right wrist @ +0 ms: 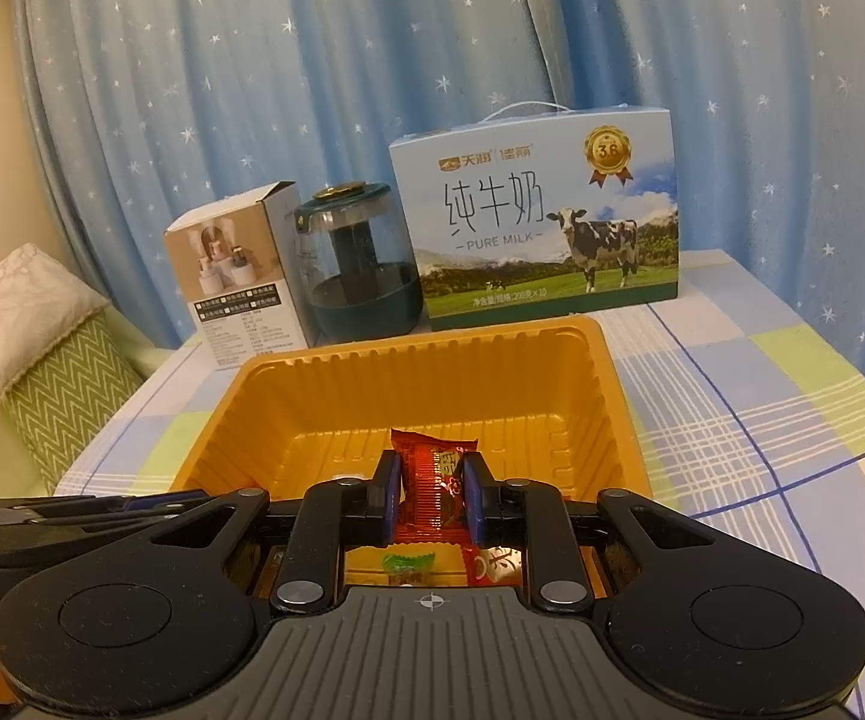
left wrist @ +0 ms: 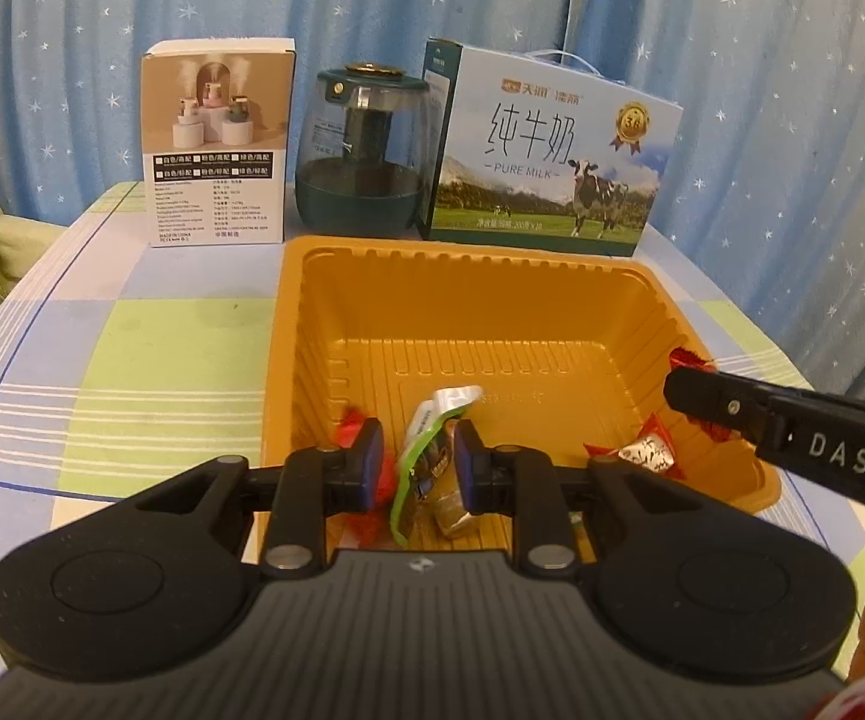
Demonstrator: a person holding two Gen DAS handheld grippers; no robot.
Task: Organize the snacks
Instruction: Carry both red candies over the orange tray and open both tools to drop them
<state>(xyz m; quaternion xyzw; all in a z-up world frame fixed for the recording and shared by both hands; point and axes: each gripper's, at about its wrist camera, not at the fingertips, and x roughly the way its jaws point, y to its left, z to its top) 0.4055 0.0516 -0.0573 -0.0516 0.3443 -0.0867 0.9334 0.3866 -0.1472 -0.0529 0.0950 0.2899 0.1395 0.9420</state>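
Observation:
An orange plastic tray (left wrist: 492, 276) sits on the checked tablecloth, also in the right wrist view (right wrist: 408, 372). My left gripper (left wrist: 419, 468) hangs over the tray's near end, jaws apart around a green-and-white snack packet (left wrist: 426, 450) without clearly pressing it. A red candy (left wrist: 353, 427) and a red-and-silver candy (left wrist: 648, 450) lie in the tray. My right gripper (right wrist: 431, 501) is shut on a red snack packet (right wrist: 435, 480) held above the tray; it also shows in the left wrist view (left wrist: 696, 387) over the tray's right rim. More packets (right wrist: 411, 567) lie beneath it.
Behind the tray stand a humidifier box (left wrist: 216, 144), a dark green glass humidifier (left wrist: 366, 150) and a blue milk carton (left wrist: 546, 162). A blue star curtain hangs behind. A green zigzag cushion (right wrist: 66, 384) lies left of the table.

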